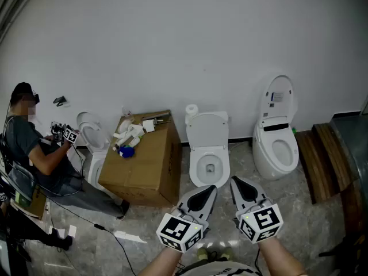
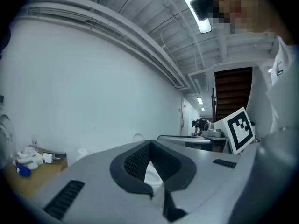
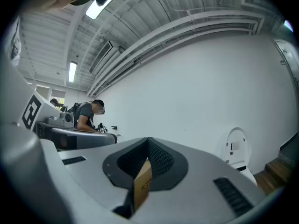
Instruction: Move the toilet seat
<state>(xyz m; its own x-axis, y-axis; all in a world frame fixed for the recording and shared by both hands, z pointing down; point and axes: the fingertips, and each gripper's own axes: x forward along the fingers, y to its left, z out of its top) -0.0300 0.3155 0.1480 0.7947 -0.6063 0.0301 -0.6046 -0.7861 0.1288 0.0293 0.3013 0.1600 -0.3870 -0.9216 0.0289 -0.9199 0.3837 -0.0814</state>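
**Surface.** The floor (image 1: pixel 322 229) is pale, veined tile. It meets a plain white wall (image 1: pixel 172 39).

**Room.** Fixtures stand in a row along the wall.
- Central toilet (image 1: pixel 222 174): at 12 o'clock in the head view.
- Second toilet (image 1: pixel 276 148): at 2 o'clock, lid upright.
- Third toilet (image 1: pixel 92 135): at 10 o'clock, beside a seated person (image 1: pixel 29 148).
- Cardboard box (image 1: pixel 149 163): at 11 o'clock, just beside the central toilet, with small white parts on its top.
- Toilet roll (image 1: pixel 191 110): behind the central toilet, at the wall.
- Wooden steps (image 1: pixel 319 154): at 3 o'clock.

The gripper views show a ribbed ceiling with a strip light (image 2: pixel 196 10).

**Task item.** The toilet seat (image 1: pixel 198 161) rings the open bowl of the central toilet. The lid (image 1: pixel 207 131) stands raised behind it.

**Tongs.** The left tongs (image 1: pixel 208 189) and right tongs (image 1: pixel 236 181) hover level at 6 o'clock, side by side and short of the bowl. Each pair is pressed together at the tips, pinching nothing and touching nothing.
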